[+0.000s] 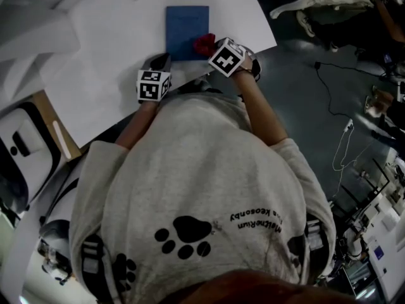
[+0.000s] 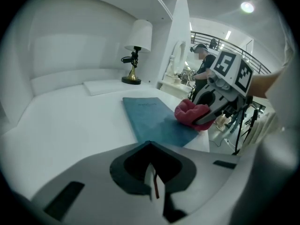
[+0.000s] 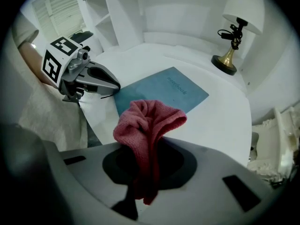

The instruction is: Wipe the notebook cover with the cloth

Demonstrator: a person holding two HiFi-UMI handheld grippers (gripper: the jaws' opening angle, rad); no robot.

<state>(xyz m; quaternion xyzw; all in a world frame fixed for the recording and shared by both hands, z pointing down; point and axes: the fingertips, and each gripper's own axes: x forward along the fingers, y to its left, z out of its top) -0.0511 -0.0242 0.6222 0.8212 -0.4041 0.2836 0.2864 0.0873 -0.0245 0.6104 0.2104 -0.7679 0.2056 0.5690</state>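
A blue notebook (image 1: 186,30) lies flat on the white table (image 1: 114,62), also seen in the left gripper view (image 2: 150,118) and the right gripper view (image 3: 171,92). My right gripper (image 1: 210,47) is shut on a bunched red cloth (image 1: 204,44), which hangs out of its jaws (image 3: 146,125). The cloth (image 2: 188,113) sits over the notebook's near right corner; I cannot tell whether it touches. My left gripper (image 1: 161,62) hovers by the table's near edge, left of the notebook, its jaws shut with nothing in them (image 2: 153,185).
A lamp with a white shade (image 3: 236,29) stands at the table's far side beside a flat white pad (image 2: 108,86). Dark floor with cables (image 1: 335,94) lies to the right of the table. A person (image 2: 201,62) stands in the background.
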